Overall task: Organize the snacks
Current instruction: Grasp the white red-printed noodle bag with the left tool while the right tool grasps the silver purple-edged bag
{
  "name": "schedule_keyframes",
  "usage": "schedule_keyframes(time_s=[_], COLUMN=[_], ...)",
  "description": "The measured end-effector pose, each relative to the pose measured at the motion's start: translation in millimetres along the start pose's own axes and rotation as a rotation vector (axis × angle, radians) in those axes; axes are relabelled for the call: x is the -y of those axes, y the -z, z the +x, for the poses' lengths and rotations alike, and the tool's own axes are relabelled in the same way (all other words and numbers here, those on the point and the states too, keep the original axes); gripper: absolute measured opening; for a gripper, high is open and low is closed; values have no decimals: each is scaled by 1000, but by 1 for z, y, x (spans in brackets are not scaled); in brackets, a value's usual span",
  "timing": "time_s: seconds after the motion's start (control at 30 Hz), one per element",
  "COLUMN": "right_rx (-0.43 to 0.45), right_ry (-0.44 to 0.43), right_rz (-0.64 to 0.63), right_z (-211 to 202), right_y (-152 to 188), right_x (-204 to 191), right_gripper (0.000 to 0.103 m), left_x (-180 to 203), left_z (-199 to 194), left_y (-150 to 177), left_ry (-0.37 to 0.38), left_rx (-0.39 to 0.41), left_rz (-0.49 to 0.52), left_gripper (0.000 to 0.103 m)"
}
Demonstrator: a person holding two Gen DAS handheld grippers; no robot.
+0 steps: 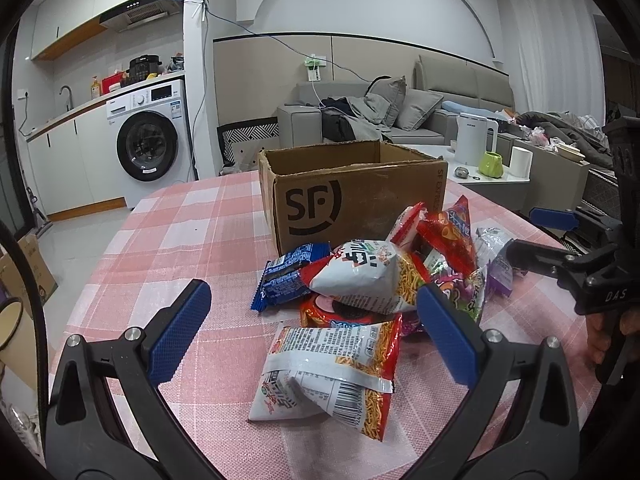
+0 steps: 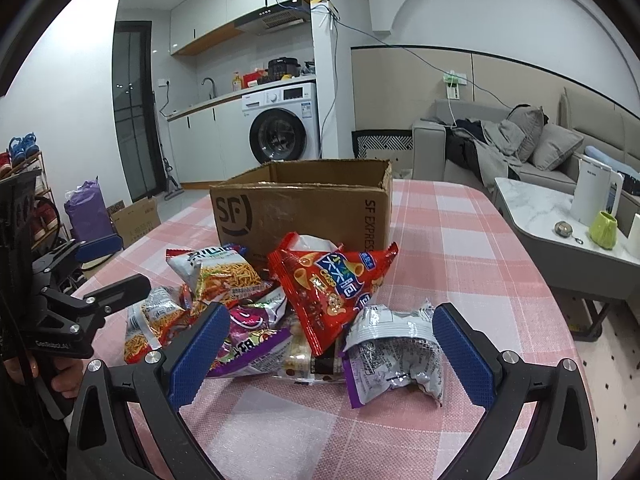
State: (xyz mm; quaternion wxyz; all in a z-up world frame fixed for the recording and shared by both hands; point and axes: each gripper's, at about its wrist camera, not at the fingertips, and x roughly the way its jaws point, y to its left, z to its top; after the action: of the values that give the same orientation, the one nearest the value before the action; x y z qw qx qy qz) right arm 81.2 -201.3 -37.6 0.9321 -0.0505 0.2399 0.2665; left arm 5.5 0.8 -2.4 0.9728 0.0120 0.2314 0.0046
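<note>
We see a heap of snack packets (image 1: pixel 360 292) lying on the pink-checked worktop (image 1: pixel 172 240), just in front of an open cardboard box (image 1: pixel 352 192) marked SF. Our left gripper (image 1: pixel 314 320) has its jaws spread wide and empty; a white noodle-snack packet (image 1: pixel 332 372) lies between them, touching neither blue pad, with the rest of the heap just beyond the tips. Our right gripper (image 2: pixel 328 344) also has its jaws wide apart and empty. A crumpled silver and purple packet (image 2: pixel 394 354) lies between them, nearer the right-hand pad, and a red triangular packet (image 2: pixel 332 284) stands behind it against the pile. The left-hand pad sits just in front of a purple packet (image 2: pixel 252 340); we cannot tell whether it touches.
</note>
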Motion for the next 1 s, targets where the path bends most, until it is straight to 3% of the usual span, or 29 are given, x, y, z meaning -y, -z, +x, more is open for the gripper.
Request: schedule_keyframes(time_s=[0.23,0.53,1.0], right_rx=[-28,-133,-275], right_ry=[31,60,62], right_rz=[30,75,145], right_z=[1,11,49], right_y=[-2,-4,7], right_x=[14,34,51], right_gripper=[103,103,99], left_x=[7,2,-13], left_z=[1,14,57], left_y=[4,12,22], left_ry=[33,54,93], left_rx=[-62,-167,-334], left_rz=[38,21,-71], left_gripper=[103,102,102])
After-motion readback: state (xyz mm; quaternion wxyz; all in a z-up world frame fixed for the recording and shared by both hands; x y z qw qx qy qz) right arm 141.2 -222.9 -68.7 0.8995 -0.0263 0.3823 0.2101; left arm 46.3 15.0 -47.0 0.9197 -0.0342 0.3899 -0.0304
